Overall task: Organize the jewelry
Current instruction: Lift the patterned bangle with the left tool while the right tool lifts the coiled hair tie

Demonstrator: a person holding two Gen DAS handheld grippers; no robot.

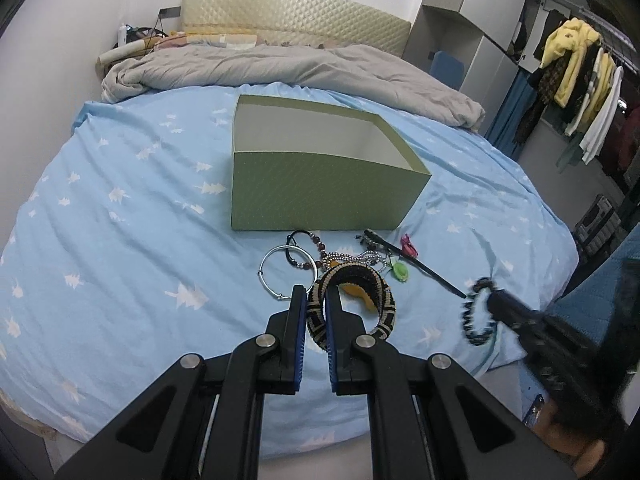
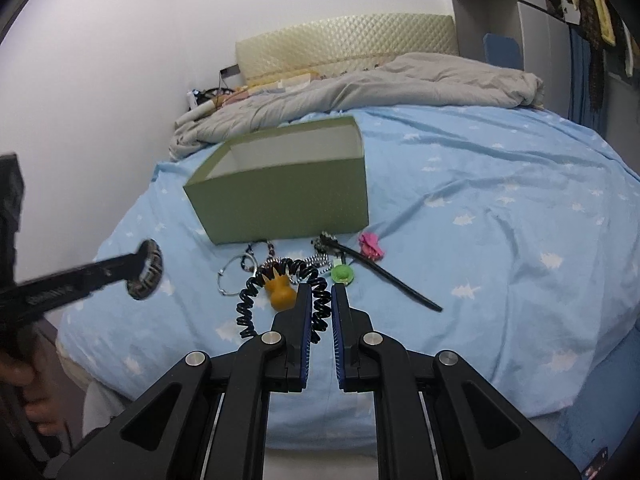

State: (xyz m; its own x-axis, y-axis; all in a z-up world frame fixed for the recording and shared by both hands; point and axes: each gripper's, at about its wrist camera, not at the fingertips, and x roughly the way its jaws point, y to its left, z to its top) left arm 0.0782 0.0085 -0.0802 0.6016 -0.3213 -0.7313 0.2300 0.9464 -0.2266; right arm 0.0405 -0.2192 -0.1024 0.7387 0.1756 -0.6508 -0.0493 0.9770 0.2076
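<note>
Left gripper (image 1: 316,300): we see it lower centre of the left wrist view, fingers clenched on the woven bangle (image 1: 356,304); the band sits between the blue pads.
Woven bangle: beige/black weave, held off the sheet, centre frame just above the fingertips. In the right wrist view it shows blurred at mid left on the tip of the other tool.
Right gripper (image 2: 321,300): lower centre of the right wrist view, pads clamped on the black coil hair tie (image 2: 280,280); one end of the coil is pinched between them.
Black coil hair tie: arcs up & left from the pads, other end hangs at centre left. In the left wrist view it is a blurred ring at lower right.
Green box (image 1: 320,168): open top, white inside, centre frame on the blue sheet (image 1: 120,220); we can't see its floor.
Loose jewelry: lies in a row just in front of the box's near wall.
Silver bangle (image 1: 286,272): left end of the row.
Beaded bracelets (image 1: 316,252): next to it, partly tangled.
Orange piece (image 2: 280,294): behind the coil, centre frame.
Green flower clip (image 2: 343,273): right of centre.
Black hair stick (image 2: 384,274): slants to lower right.
Pink bow (image 2: 370,247): just beside the stick, upper side.
Person's hand (image 2: 24,392): lower left edge of the right wrist view, on the other tool's handle.
</note>
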